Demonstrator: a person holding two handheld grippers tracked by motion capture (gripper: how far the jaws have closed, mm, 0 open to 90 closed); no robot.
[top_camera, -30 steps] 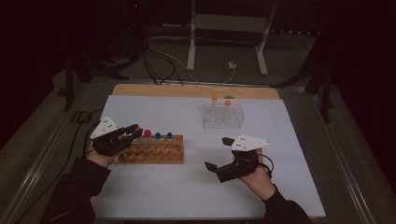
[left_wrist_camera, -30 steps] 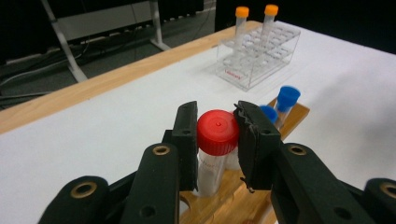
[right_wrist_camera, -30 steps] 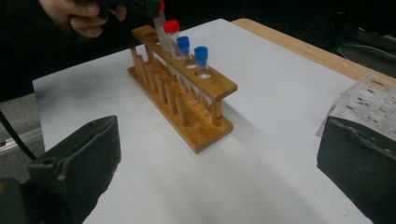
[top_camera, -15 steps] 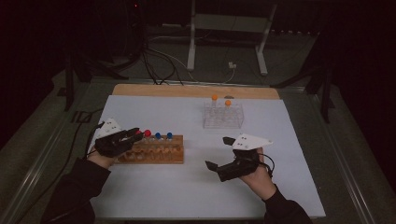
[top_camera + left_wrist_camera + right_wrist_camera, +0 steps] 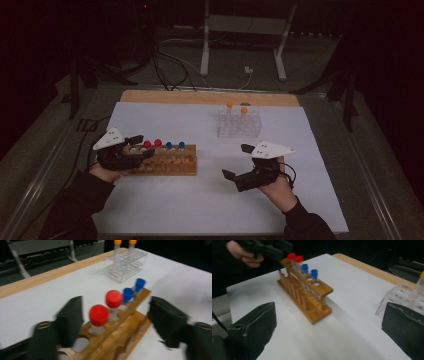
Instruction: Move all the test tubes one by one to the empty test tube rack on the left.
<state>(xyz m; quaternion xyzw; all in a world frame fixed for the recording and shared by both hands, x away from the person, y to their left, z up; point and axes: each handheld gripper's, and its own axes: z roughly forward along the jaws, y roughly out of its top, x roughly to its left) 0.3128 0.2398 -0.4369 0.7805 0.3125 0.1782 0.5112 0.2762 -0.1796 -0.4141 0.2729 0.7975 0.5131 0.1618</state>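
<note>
In the lower right of the high view, the right gripper (image 5: pixel 232 162) hovered over the bare white mat (image 5: pixel 210 210), its jaws spread wide and holding nothing; it looked parked there, out of the way and waiting its turn. In the right gripper view those two black jaws framed the rack from a distance, well apart from it.

At the lower left of the high view, the left gripper (image 5: pixel 142 145) sat at the left end of the wooden rack (image 5: pixel 165 162). Its jaws had just been opening, and in the left gripper view they stood well apart on either side of the nearest red-capped tube (image 5: pixel 98 318), the pads pressing on nothing. That tube stood upright in its hole, so the jaws were probably let go of it once it was seated, though I could only judge that from how things stood.

The rack's long axis ran left to right across the high view, parallel to the near edge of the mat. Four tubes stood in its back row, caps up: the second red-capped tube (image 5: pixel 113 303) just beyond the first, then two blue-capped tubes (image 5: pixel 132 293). Holes at the rack's left end, near the gripper, lay empty.

Farther off, toward the upper middle of the high view, a clear plastic rack (image 5: pixel 239 125) held two orange-capped tubes (image 5: pixel 236 105), also upright. Beyond it ran the wooden table edge (image 5: pixel 210 97).
</note>
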